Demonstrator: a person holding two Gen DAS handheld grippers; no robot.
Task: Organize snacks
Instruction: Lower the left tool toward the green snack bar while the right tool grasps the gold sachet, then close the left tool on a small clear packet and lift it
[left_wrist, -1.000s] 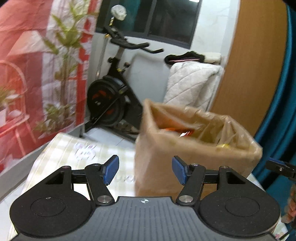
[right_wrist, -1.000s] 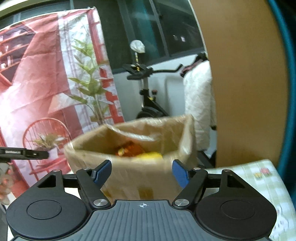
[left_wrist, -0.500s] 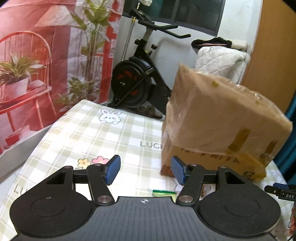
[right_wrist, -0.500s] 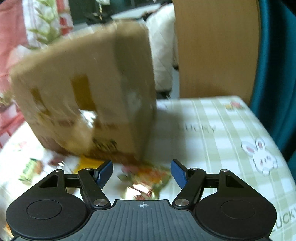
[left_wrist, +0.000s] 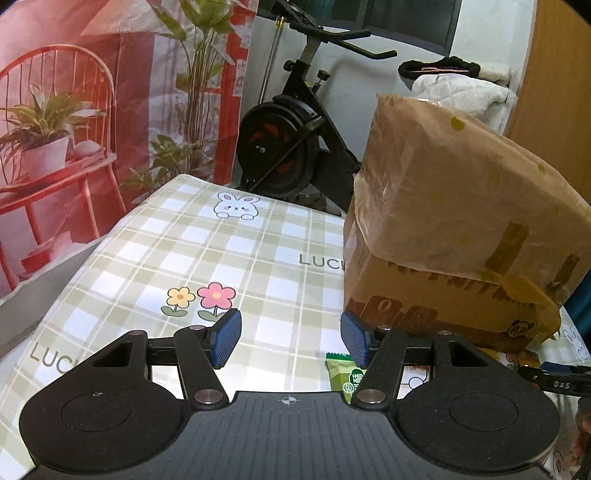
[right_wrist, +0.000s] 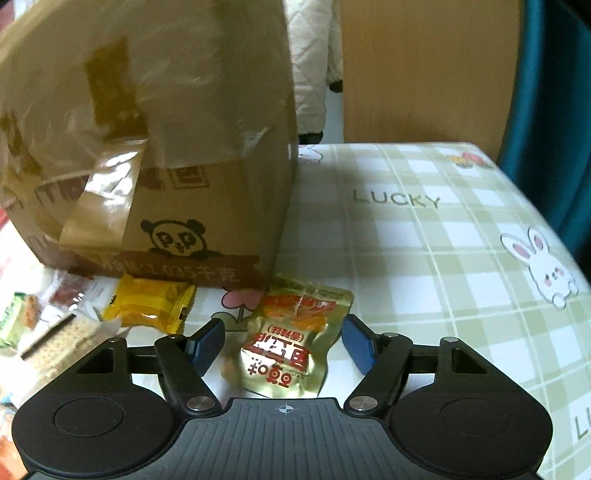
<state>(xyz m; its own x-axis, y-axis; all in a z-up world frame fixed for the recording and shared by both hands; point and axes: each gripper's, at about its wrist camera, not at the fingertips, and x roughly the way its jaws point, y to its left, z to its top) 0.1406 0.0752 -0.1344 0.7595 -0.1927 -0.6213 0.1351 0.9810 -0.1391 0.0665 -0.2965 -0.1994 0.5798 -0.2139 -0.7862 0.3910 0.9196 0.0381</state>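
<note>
A cardboard box (left_wrist: 443, 229) lined with a brownish plastic bag stands on the checked tablecloth (left_wrist: 207, 258); its panda-printed side (right_wrist: 166, 147) fills the right wrist view. My left gripper (left_wrist: 290, 338) is open above bare cloth left of the box, and a green packet (left_wrist: 341, 373) peeks out by its right finger. My right gripper (right_wrist: 282, 341) is open, pointing down at a gold snack pouch (right_wrist: 284, 354) that lies flat between its fingers, with gaps on both sides. A yellow packet (right_wrist: 147, 304) lies at the box's foot.
More snacks sit at the left of the right wrist view: a cracker pack (right_wrist: 62, 336), a reddish packet (right_wrist: 70, 291) and a green one (right_wrist: 14, 325). An exercise bike (left_wrist: 295, 140) stands behind the table. The table edge (right_wrist: 546, 221) runs along the right.
Both grippers have sunk from level with the box's open top down to the tabletop and tipped downward. The gold pouch now lies between the right fingers.
</note>
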